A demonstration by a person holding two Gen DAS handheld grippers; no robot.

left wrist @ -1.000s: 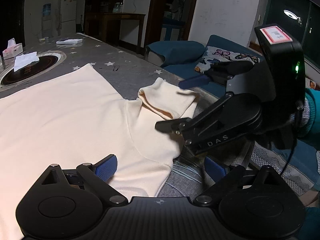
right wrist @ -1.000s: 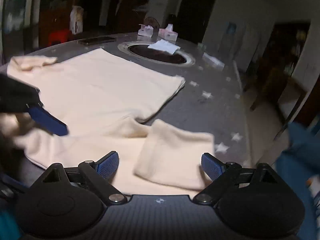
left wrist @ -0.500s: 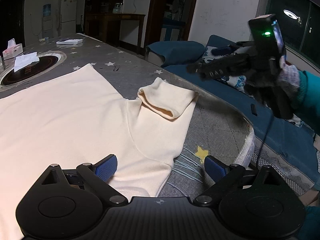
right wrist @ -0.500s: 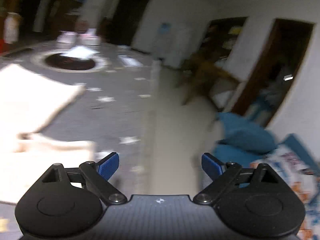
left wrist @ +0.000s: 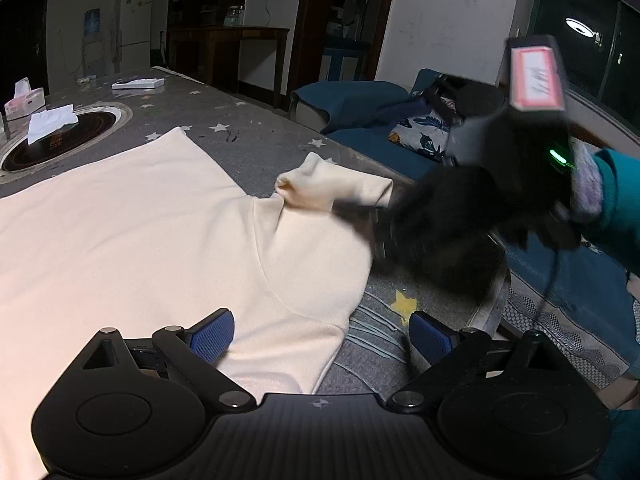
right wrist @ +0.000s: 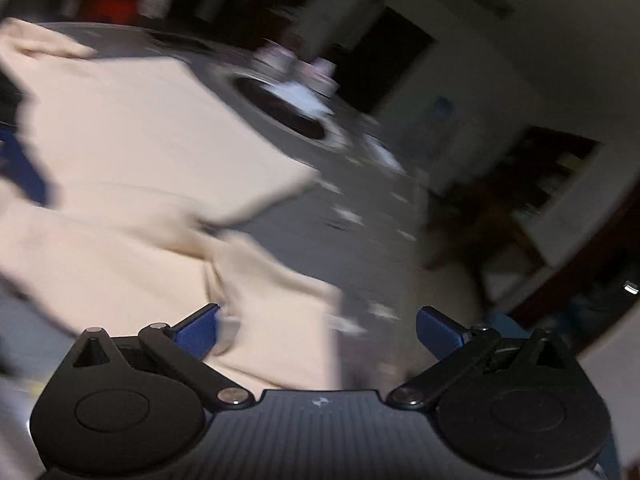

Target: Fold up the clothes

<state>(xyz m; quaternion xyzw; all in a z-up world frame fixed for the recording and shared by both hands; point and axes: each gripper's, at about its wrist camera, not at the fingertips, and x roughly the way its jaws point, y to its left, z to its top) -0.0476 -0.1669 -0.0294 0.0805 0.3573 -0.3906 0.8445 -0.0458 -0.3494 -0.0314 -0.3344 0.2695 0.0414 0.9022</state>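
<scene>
Cream knit turtleneck sweater (left wrist: 140, 232) lies flat on grey star-print worktop (left wrist: 256, 148), sleeve folded back near worktop edge

Right claw (right wrist: 318, 328) jaws opening, sleeve end below, nothing pinched; view blurred

Left claw (left wrist: 320, 334) spread wide, empty, hovering above sweater's near edge

Step, likely: take folded sleeve cuff (left wrist: 336, 188), carry across body; pinch both layers, keep fold line straight, smooth ridges

Around: white tissue sheet (left wrist: 50, 122) on dark round inset (left wrist: 60, 144), pink tissue box (left wrist: 24, 100), blue sofa (left wrist: 360, 108) beside worktop; sleeve near edge may slip off

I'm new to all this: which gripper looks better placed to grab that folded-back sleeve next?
Probably the right gripper: its jaws are opening with the sleeve right ahead. The left gripper sits at the sweater's shoulder.
</scene>
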